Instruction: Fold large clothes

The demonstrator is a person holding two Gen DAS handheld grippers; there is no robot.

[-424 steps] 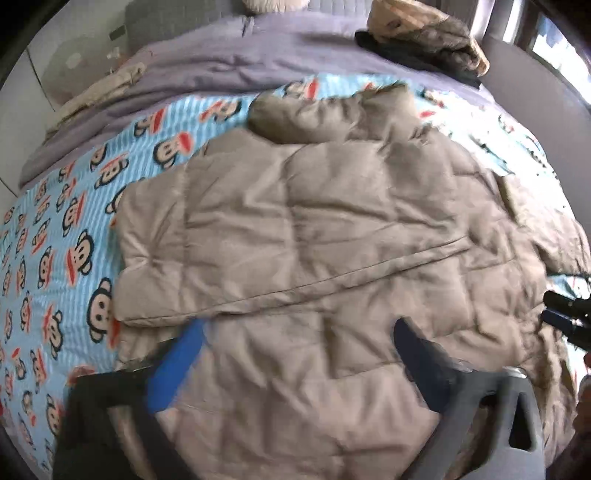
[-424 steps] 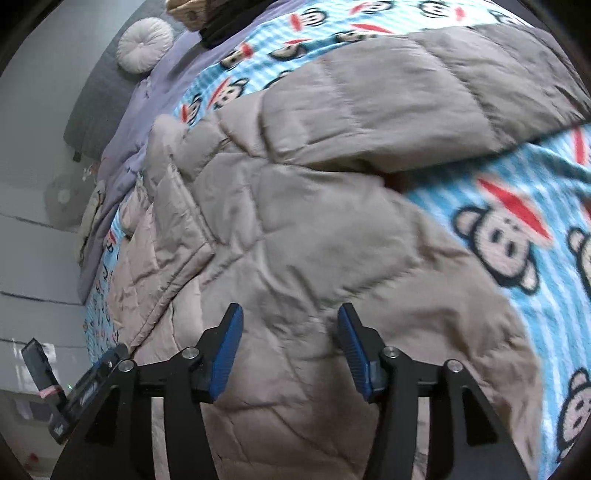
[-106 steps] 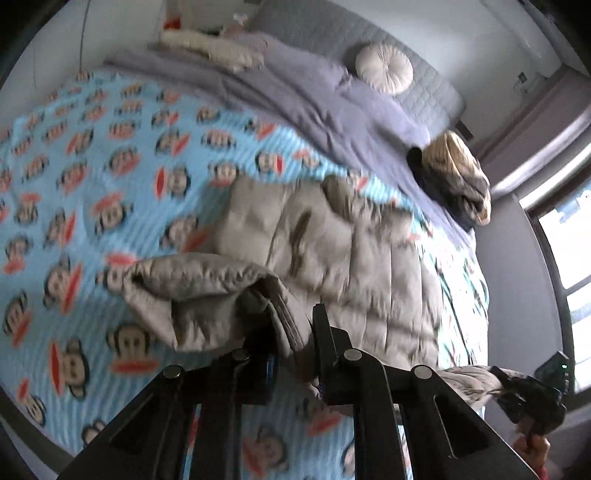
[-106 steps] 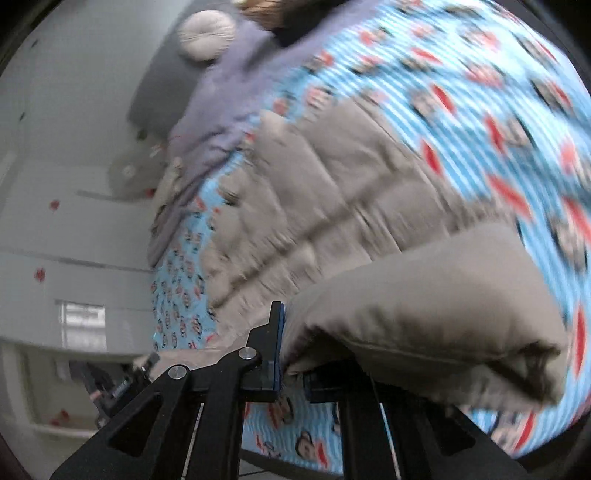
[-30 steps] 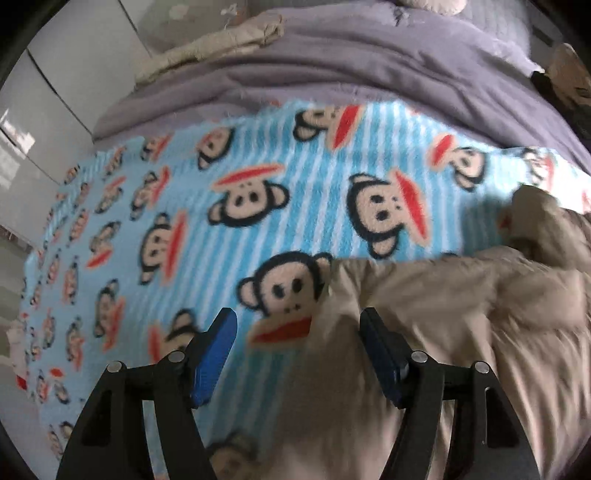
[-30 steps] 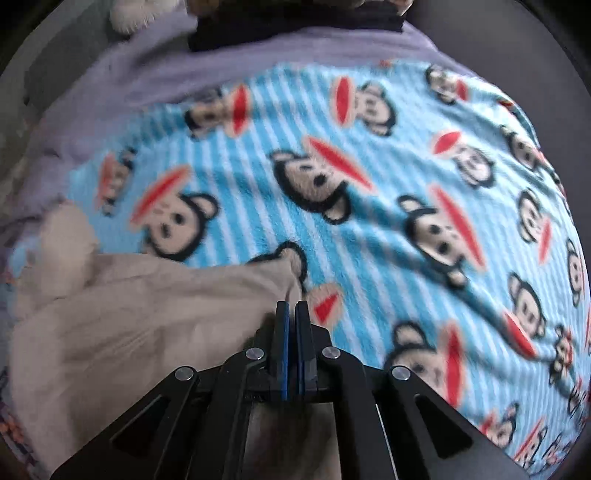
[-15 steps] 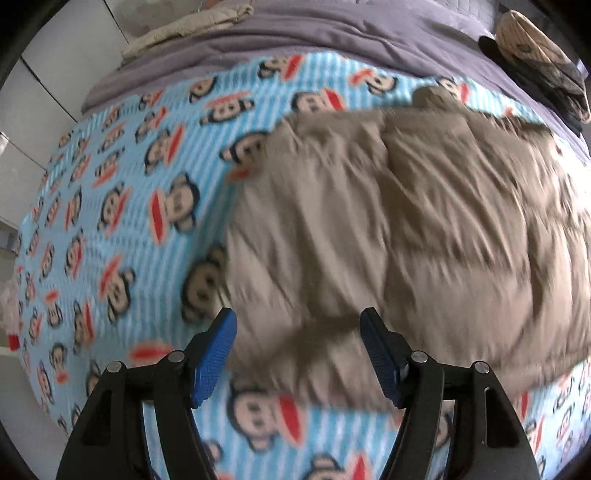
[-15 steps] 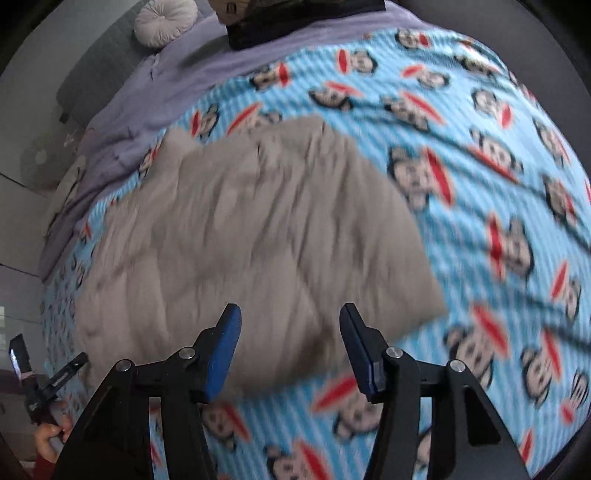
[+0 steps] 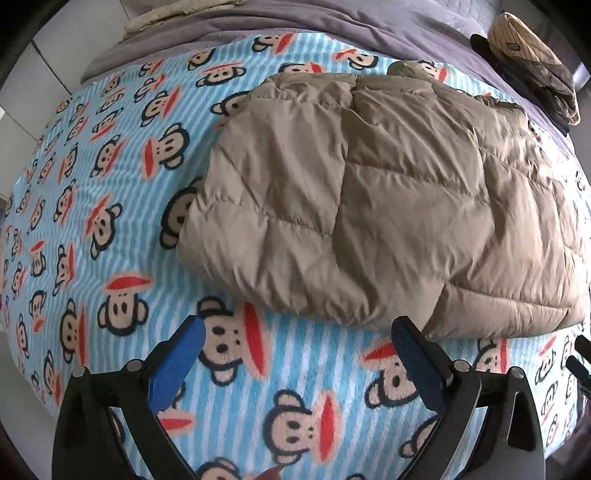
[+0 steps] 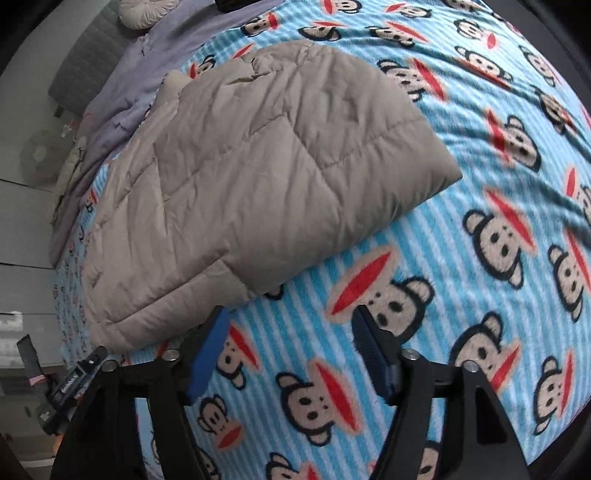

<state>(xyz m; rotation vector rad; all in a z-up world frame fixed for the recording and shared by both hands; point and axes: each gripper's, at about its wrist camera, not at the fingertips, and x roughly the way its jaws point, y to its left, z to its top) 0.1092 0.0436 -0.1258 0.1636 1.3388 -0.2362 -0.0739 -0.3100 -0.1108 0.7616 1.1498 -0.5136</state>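
Observation:
A tan quilted puffer jacket (image 9: pixel 388 192) lies folded into a thick rectangle on a blue striped monkey-print blanket (image 9: pixel 110 206). It also shows in the right wrist view (image 10: pixel 258 177). My left gripper (image 9: pixel 295 350) is open and empty, hovering over the blanket just in front of the jacket's near edge. My right gripper (image 10: pixel 291 332) is open and empty, just short of the jacket's near right edge. Neither gripper touches the jacket.
A purple duvet (image 9: pixel 295 22) covers the far end of the bed. A pile of dark and striped clothes (image 9: pixel 532 62) sits at the far right. A round cushion (image 10: pixel 142 13) rests by the grey headboard (image 10: pixel 92 48). The other gripper's tip (image 10: pixel 70 384) shows at lower left.
Both grippers have pulled back toward the near side of the bed; the folded jacket now lies further ahead. The right gripper, shut one second ago, has opened.

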